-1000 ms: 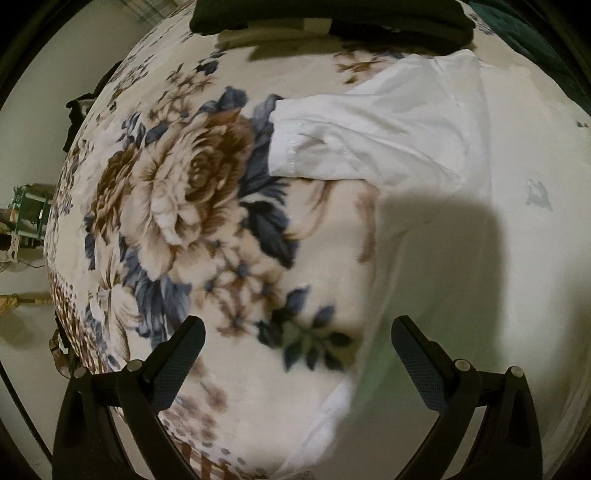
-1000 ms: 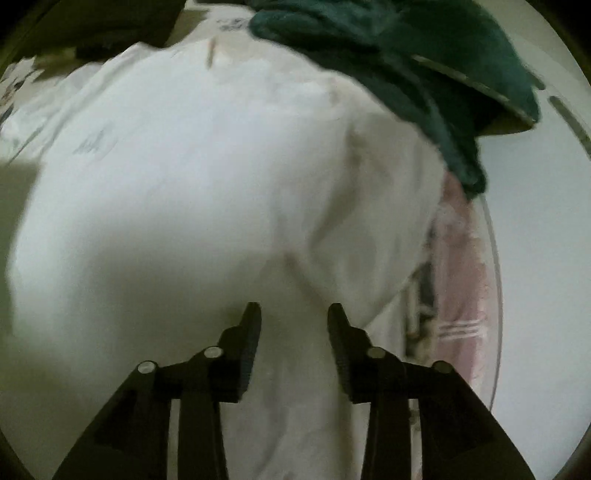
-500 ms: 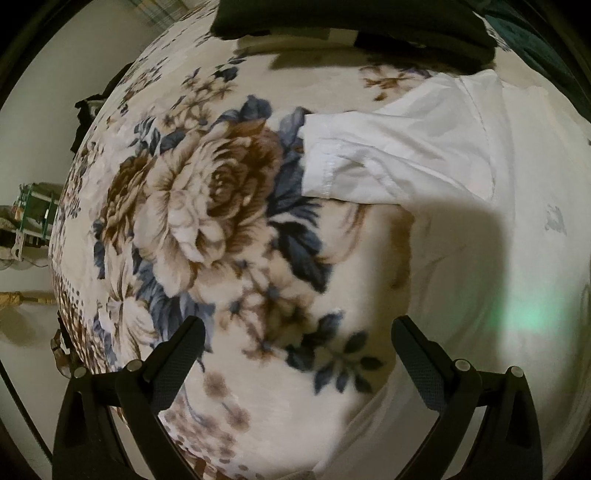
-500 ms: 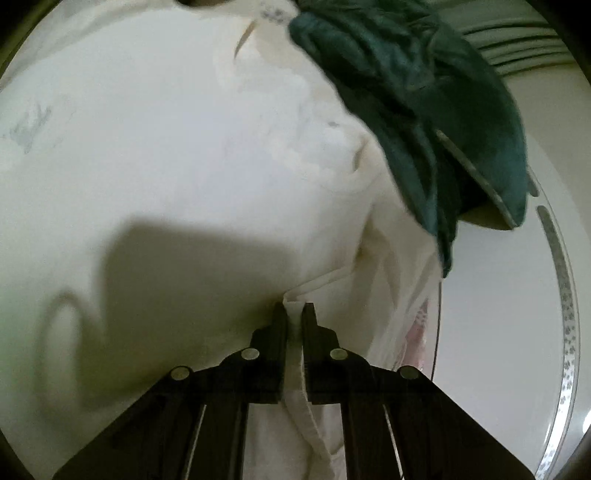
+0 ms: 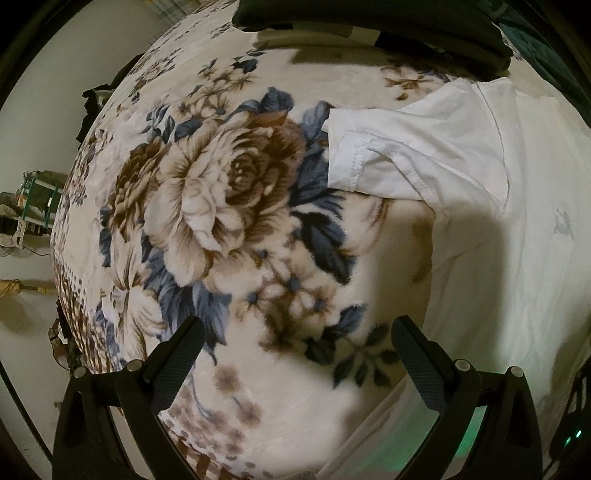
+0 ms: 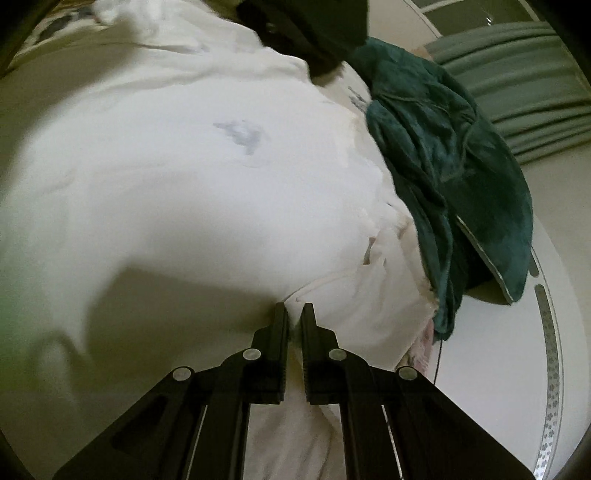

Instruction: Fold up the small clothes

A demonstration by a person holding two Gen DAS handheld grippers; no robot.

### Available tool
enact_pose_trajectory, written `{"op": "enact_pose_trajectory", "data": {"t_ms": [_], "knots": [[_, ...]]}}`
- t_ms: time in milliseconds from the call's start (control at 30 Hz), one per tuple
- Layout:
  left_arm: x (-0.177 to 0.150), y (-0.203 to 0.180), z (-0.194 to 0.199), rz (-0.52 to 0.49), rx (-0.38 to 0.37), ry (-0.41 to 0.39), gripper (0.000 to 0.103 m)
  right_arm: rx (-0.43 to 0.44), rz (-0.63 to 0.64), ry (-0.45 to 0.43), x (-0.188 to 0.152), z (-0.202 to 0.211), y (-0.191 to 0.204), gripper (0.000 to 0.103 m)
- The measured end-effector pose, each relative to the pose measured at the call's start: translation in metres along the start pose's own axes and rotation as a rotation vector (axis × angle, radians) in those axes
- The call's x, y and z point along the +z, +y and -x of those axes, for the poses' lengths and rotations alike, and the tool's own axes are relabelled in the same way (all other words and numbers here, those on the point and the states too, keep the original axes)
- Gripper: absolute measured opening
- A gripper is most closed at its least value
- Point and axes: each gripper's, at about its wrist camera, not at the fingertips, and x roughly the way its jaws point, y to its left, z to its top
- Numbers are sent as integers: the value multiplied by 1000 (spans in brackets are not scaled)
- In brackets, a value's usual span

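Note:
A small white T-shirt (image 5: 498,206) lies spread on a floral blanket (image 5: 229,206); its short sleeve (image 5: 373,155) points left over the big rose print. My left gripper (image 5: 295,343) hangs open above the blanket, left of the shirt's body, with nothing between its fingers. In the right wrist view the same white T-shirt (image 6: 177,177) fills the frame, a faint grey print (image 6: 240,134) on it. My right gripper (image 6: 294,314) is shut on a fold of the shirt's edge, which shows pinched between the pads.
A dark green fleece garment (image 6: 454,177) lies bunched at the shirt's right side. A black garment (image 5: 369,22) lies along the blanket's far edge. The blanket's left edge (image 5: 66,258) drops to a pale floor with a green crate (image 5: 33,199).
My right gripper closed from open onto the shirt's edge and rolled, swinging its view across the shirt. The left gripper drifted slightly left, so the sleeve and rose shifted right in its view.

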Motion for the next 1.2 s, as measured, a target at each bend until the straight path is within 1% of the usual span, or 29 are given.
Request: {"op": "enact_pose_trajectory", "data": {"t_ms": [67,100,133,167,200,233,267,300,333,367,400,433,500,533,600,633,667,700,767,833,867,900,933,1000,1033,1067,1100,1133,1200], "knots": [[2,1,0,6,-13,-3,103,29,5,-3,-2,1,3,7],[4,3,0,15,-33,2,103,55,-5,22,0,2,7,7],[8,4,-2,30,-69,15,103,89,-33,54,5,4,12,10],[12,4,-4,47,-107,31,103,136,-85,89,5,-3,4,12],[17,7,-8,76,-167,59,103,195,-155,122,3,-6,-8,13],[23,11,-13,121,-245,93,103,265,-256,150,-1,-8,-24,21],[28,14,-18,168,-316,120,103,326,-347,166,-5,-10,-38,40],[33,19,-24,227,-398,148,103,407,-474,183,-13,-12,-56,52],[39,24,-31,290,-482,175,103,478,-594,196,-22,-15,-71,69],[44,28,-39,350,-556,200,103,534,-707,211,-33,-17,-83,72],[48,31,-45,397,-607,220,103,582,-825,233,-45,-19,-96,72],[53,34,-55,464,-670,245,103,604,-894,250,-54,-20,-104,72],[62,39,-66,544,-718,242,101,612,-1008,283,-72,-21,-114,72],[67,42,-70,576,-723,224,94,612,-1046,295,-80,-21,-116,72],[76,43,-74,603,-711,185,61,605,-1099,329,-93,-25,-118,72],[80,43,-74,607,-717,166,20,601,-1118,350,-99,-26,-117,72],[83,42,-72,605,-719,151,6,599,-1135,373,-105,-30,-118,72],[85,41,-66,595,-710,119,7,594,-1157,396,-112,-32,-117,72],[89,34,-41,513,-658,5,7,586,-1196,420,-125,-33,-118,72],[89,11,-6,347,-603,-115,7,571,-1231,433,-139,-31,-121,72],[86,-5,10,267,-595,-154,7,563,-1239,437,-145,-29,-123,72],[80,-31,29,166,-606,-185,7,553,-1246,440,-151,-26,-122,72],[74,-46,37,104,-620,-196,7,547,-1250,444,-156,-26,-123,72],[57,-96,56,-56,-656,-192,7,538,-1254,452,-163,-26,-127,72],[47,-123,63,-153,-658,-177,8,537,-1253,458,-165,-25,-126,72],[38,-143,65,-231,-651,-160,11,538,-1250,466,-167,-24,-125,72],[28,-161,67,-306,-648,-137,11,539,-1250,472,-169,-22,-127,72],[18,-172,67,-359,-646,-122,11,543,-1254,477,-172,-19,-127,72],[4,-167,71,-388,-635,-128,13,558,-1269,477,-176,-12,-130,72]]}}
